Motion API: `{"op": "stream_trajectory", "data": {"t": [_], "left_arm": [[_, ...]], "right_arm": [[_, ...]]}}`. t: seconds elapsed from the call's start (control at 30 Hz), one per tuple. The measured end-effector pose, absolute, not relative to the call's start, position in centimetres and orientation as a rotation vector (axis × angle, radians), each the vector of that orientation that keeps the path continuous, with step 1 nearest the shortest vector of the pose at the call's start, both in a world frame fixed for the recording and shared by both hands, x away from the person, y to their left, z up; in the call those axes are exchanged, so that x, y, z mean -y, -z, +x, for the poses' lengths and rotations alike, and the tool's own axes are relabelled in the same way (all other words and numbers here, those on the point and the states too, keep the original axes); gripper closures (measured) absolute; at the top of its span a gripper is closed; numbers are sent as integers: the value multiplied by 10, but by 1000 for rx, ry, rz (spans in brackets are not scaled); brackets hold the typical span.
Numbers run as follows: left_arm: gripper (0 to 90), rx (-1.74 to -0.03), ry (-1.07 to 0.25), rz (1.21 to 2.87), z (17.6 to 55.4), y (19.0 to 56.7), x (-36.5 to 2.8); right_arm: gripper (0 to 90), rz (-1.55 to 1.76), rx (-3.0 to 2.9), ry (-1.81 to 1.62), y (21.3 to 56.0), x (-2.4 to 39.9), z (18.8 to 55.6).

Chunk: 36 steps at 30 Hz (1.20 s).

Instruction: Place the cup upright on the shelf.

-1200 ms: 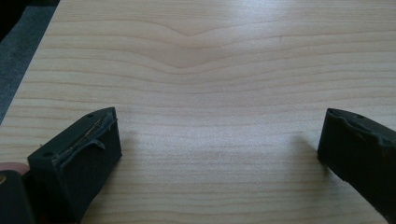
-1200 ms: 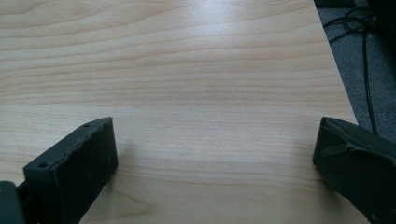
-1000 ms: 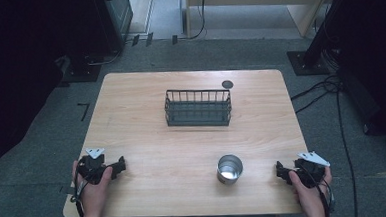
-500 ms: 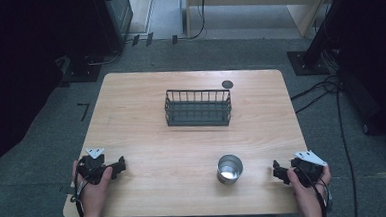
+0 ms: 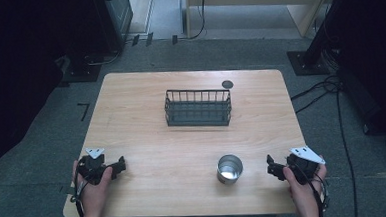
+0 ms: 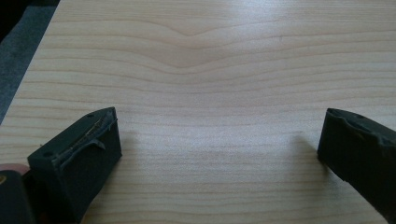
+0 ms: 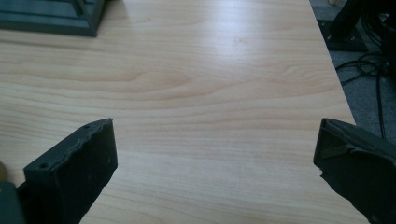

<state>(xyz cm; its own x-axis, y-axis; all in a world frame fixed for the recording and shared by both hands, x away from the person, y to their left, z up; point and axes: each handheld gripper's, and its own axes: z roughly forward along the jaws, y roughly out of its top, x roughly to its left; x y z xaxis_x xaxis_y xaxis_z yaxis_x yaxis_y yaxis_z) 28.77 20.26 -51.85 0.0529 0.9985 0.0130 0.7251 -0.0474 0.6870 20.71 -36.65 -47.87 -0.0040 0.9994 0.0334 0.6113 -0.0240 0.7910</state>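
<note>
High view: right gripper (image 5: pixel 273 167), jaws spread and empty, sits lower right beside the steel cup (image 5: pixel 229 168); a careless sideways approach could tip it.

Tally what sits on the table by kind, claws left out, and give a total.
Metal cup: 1
Wire basket: 1
Small dark disc: 1
Total: 3
</note>
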Motion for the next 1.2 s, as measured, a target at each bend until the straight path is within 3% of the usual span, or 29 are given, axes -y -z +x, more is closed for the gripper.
{"op": "stream_trajectory", "data": {"t": [1.2], "left_arm": [[0,-1724,-700,1827,288,519,-203]], "right_arm": [[0,1505,-1782,-1096,428,302,209]]}}
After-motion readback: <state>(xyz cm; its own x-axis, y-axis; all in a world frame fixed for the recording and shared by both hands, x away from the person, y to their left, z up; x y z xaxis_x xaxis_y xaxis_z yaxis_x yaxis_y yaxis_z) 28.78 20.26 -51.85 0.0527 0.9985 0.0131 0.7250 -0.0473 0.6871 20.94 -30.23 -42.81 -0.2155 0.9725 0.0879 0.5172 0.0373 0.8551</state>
